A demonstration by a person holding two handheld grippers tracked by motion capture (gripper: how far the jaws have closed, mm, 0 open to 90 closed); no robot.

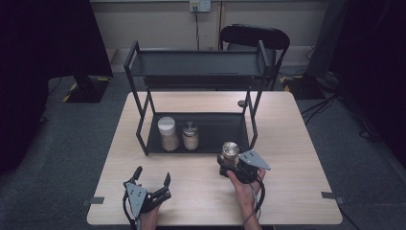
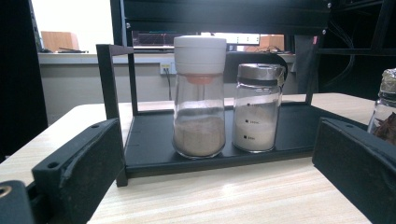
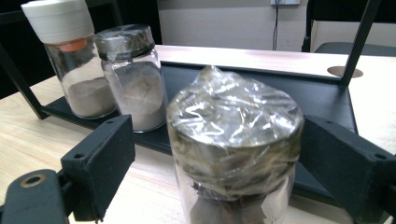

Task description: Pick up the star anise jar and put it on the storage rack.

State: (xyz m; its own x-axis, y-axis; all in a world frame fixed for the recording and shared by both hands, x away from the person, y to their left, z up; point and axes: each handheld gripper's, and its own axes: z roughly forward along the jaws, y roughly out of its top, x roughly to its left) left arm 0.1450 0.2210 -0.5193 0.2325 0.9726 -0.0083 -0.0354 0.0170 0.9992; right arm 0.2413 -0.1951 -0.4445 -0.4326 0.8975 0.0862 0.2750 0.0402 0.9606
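A glass jar with crinkled plastic wrap over its top stands on the table just in front of the black rack's lower shelf. My right gripper straddles it; the jaws are open, with a gap at the left jaw. On the shelf stand a white-lidded jar of brownish powder and a metal-lidded jar of pale powder. My left gripper rests low near the table's front edge, open, with nothing between its fingers, facing those two jars.
The rack's upper shelf is bare and overhangs the lower one. The rack's front right post is close to the wrapped jar. A round hole marks the tabletop behind the rack. A black chair stands beyond the table.
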